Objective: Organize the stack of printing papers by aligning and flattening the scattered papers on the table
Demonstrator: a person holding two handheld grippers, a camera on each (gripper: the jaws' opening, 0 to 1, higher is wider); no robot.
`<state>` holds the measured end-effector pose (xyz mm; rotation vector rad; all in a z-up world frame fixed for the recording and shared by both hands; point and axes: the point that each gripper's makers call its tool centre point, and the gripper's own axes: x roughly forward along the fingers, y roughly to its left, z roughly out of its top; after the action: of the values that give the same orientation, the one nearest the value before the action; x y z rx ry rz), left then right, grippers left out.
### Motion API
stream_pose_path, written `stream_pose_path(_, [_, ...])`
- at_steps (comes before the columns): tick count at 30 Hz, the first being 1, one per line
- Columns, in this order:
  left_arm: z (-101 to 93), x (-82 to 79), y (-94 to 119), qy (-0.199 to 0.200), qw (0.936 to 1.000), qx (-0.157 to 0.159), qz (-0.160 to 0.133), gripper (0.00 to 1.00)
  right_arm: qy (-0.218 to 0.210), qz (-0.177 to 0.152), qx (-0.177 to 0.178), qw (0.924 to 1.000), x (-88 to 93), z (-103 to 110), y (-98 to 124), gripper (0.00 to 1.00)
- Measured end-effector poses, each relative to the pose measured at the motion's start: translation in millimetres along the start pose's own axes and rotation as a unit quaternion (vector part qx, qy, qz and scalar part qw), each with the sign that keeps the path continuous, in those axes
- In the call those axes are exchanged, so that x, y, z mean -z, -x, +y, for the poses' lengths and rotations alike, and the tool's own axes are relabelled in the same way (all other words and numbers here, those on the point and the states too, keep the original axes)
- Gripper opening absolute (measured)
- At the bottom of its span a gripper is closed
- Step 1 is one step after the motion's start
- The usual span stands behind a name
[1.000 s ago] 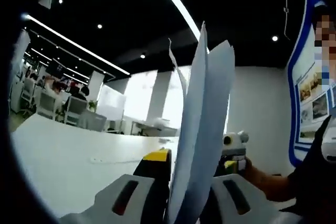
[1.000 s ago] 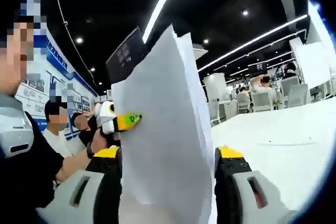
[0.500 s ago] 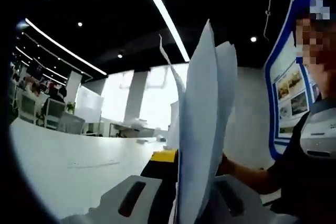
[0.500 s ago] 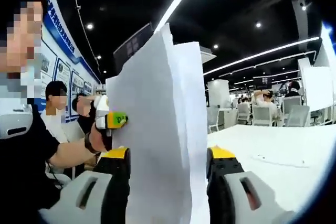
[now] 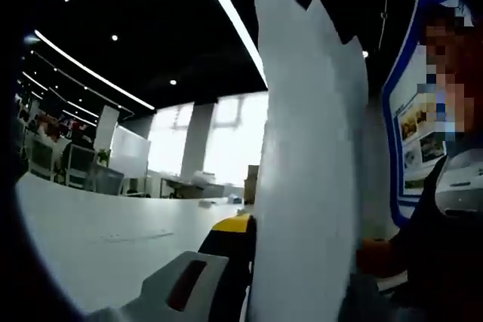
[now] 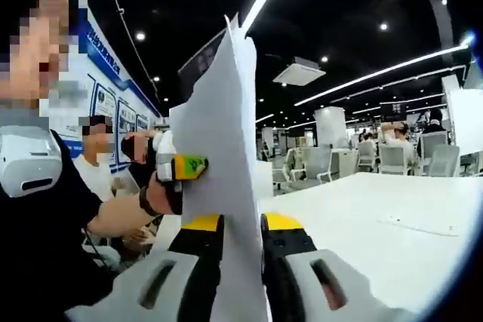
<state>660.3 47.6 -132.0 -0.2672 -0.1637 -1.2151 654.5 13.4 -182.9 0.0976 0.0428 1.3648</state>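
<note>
A stack of white printing papers (image 5: pixel 306 171) stands upright between the jaws of my left gripper (image 5: pixel 287 240). Its yellow-tipped left jaw presses the stack, while the sheets hide its right jaw. In the right gripper view the same papers (image 6: pixel 219 133) rise edge-on, with my right gripper (image 6: pixel 241 224) shut on their lower edge, both yellow tips tight against them. The left gripper (image 6: pixel 178 167) meets the stack's far side there, held by a hand (image 6: pixel 155 195). The sheet tops are uneven.
The white table (image 5: pixel 83 254) spreads below and carries one loose sheet (image 6: pixel 419 223) farther out. The person holding the grippers (image 6: pixel 38 216) is close by; another person (image 6: pixel 94 167) stands behind. Chairs and seated people fill the office background (image 6: pixel 392 157).
My right gripper's jaws, wide apart beside the papers before, have closed onto the stack. The stack has turned more edge-on in the right gripper view and broader in the left gripper view.
</note>
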Motion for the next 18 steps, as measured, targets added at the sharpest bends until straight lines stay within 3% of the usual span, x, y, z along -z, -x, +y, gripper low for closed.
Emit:
stream_pose_path(2, [-1.9,0.2,0,0.001,1.0000,0.007,0.000,0.10,0.003,-0.001,0.003,1.0000,0.7,0,-3,0.21])
stream_pose_path(4, [-3.5,0.8,0,-0.008,0.9999,0.010,0.001,0.08,0.022,0.004,0.024,0.9995,1.6,-6,-3,0.09])
stream_pose_path(8, [-4.6,-2.2,3,-0.025,0.9997,0.001,-0.002,0.09,0.033,0.008,0.021,0.9992,-1.7,1,2,0.00])
stream_pose_path(11, [-4.9,-8.7,7,-0.040,0.9991,-0.010,-0.006,0.18,0.075,0.013,0.076,0.9942,-14.5,-10,8,0.00])
stream_pose_path(13, [-1.2,-15.7,11,-0.074,0.9966,-0.034,-0.004,0.24,0.107,0.019,0.107,0.9883,-25.3,-16,14,0.00])
stream_pose_path(15, [5.1,-25.8,16,-0.120,0.9902,-0.071,-0.005,0.32,0.151,0.032,0.131,0.9794,-34.0,-18,19,0.00])
stream_pose_path(18, [1.2,-36.6,22,-0.169,0.9821,-0.083,0.007,0.31,0.194,0.056,0.152,0.9675,-40.4,-18,23,0.00])
